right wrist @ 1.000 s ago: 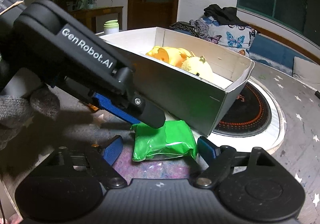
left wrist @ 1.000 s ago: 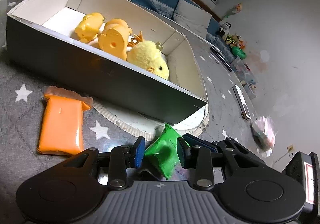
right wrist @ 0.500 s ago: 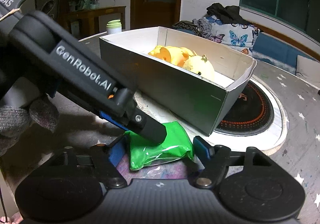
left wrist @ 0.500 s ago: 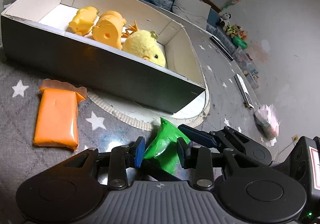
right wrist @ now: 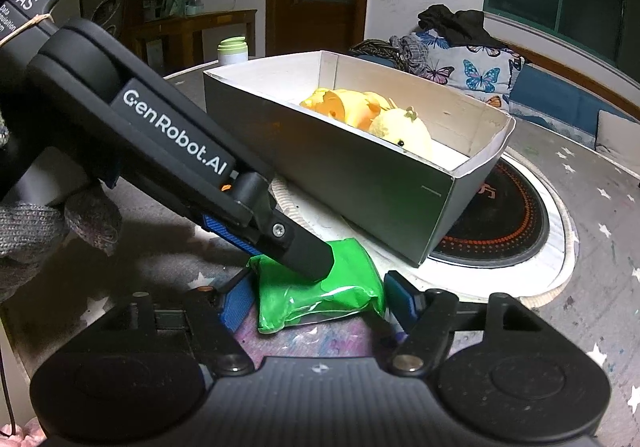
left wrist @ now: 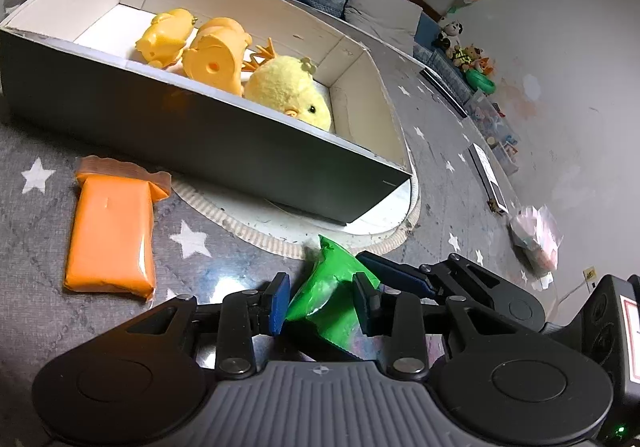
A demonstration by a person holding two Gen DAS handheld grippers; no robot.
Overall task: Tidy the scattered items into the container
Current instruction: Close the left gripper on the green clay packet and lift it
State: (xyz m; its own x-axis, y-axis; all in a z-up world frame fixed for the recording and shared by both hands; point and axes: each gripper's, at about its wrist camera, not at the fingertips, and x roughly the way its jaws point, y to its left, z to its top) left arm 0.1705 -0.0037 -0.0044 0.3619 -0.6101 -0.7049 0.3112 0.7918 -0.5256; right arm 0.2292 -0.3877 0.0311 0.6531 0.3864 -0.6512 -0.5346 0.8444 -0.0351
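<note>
A green packet (left wrist: 332, 287) (right wrist: 316, 295) lies on the star-patterned cloth in front of the open grey box (left wrist: 200, 135) (right wrist: 340, 183). My left gripper (left wrist: 320, 303) is shut on one end of it; in the right wrist view it comes in from the left with a fingertip (right wrist: 308, 255) on the packet. My right gripper (right wrist: 318, 301) straddles the packet lengthwise. Its jaws are closing, with the blue pads close to both ends. In the box lie a yellow plush chick (left wrist: 288, 95) (right wrist: 404, 129) and yellow plastic ducks (left wrist: 214, 59).
An orange packet (left wrist: 110, 231) lies on the cloth, left of the green one. The box stands on a round white mat (left wrist: 280, 219) over a black disc (right wrist: 500, 223). A pink bag (left wrist: 536, 239) is far right, a white jar (right wrist: 232, 51) behind. A gloved hand (right wrist: 40, 231) holds the left gripper.
The right gripper's jaws have narrowed from wide apart to close against the green packet's ends. The left gripper has stayed on the packet.
</note>
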